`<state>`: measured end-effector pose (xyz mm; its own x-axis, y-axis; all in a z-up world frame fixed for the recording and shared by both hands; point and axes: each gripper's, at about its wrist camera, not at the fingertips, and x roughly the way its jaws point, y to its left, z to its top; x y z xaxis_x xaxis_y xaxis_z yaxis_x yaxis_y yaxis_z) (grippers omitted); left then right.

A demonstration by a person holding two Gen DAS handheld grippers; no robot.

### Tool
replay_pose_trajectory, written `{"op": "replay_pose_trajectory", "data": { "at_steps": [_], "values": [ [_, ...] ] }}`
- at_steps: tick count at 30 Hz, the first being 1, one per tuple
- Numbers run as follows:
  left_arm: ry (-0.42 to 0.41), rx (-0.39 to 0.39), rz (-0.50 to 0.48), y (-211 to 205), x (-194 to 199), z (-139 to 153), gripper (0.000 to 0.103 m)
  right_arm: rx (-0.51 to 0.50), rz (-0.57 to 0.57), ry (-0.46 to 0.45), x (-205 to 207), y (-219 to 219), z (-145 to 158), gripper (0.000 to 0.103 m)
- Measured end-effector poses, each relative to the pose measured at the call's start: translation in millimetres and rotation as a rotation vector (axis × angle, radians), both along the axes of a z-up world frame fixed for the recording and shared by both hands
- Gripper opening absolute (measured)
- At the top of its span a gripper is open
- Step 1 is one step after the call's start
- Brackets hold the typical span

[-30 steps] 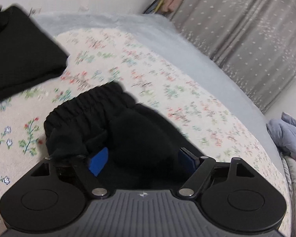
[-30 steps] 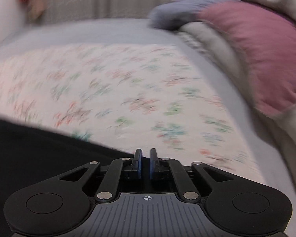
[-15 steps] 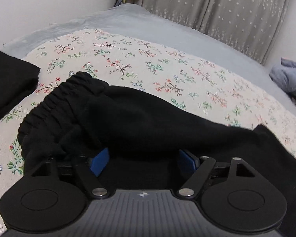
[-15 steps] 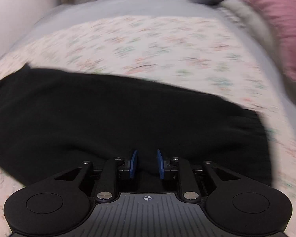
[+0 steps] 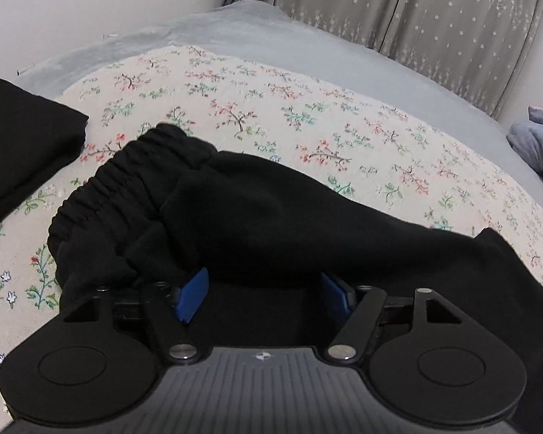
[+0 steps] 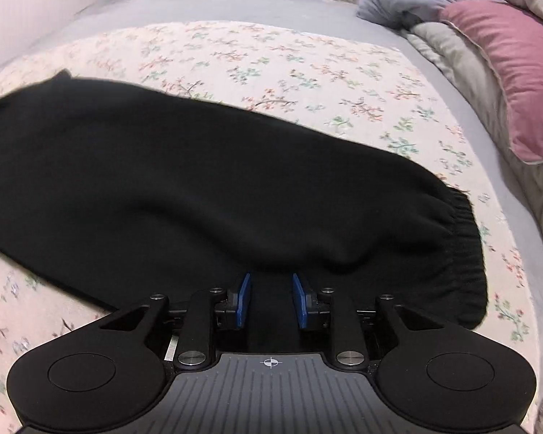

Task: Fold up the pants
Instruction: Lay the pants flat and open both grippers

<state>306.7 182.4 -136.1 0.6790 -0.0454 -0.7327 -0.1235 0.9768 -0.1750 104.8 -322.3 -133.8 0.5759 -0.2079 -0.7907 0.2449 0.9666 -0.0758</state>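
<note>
1. Pants (image 5: 271, 217), black, lie across my flowered bedspread (image 5: 307, 115); the gathered waistband (image 5: 126, 188) shows at the left in my left wrist view, and an elastic cuff (image 6: 467, 253) shows at the right end in my right wrist view.
2. My left gripper (image 5: 266, 294) stands wide and its jaws are closing; black cloth bunches between the blue pads (image 5: 192, 294), but I cannot tell whether they press on it.
3. My right gripper (image 6: 271, 303) stands narrow and its jaws are opening; the pant leg lies between and just ahead of its pads (image 6: 243, 303), with a gap showing on both sides.
4. Another folded black garment (image 5: 21, 133) rests at the left, apart from the pants.
5. Beyond the bedspread I see a grey sheet (image 5: 307, 39), a curtain (image 5: 434, 7), and at the right a pink pillow (image 6: 517, 72) on heaped bedding.
</note>
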Motion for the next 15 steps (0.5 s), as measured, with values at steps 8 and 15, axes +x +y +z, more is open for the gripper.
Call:
{"op": "replay_pose_trajectory", "data": {
  "at_steps": [8,15],
  "values": [
    [-0.158,-0.164,0.125,48.1,-27.0,37.8,0.078,-0.054,0.016,-0.018,4.3,2.2,6.3,0.026],
    [-0.131,-0.312,0.378,118.6,-50.3,24.7,0.08,-0.007,0.183,-0.191,33.0,62.0,32.3,0.031]
  ]
}}
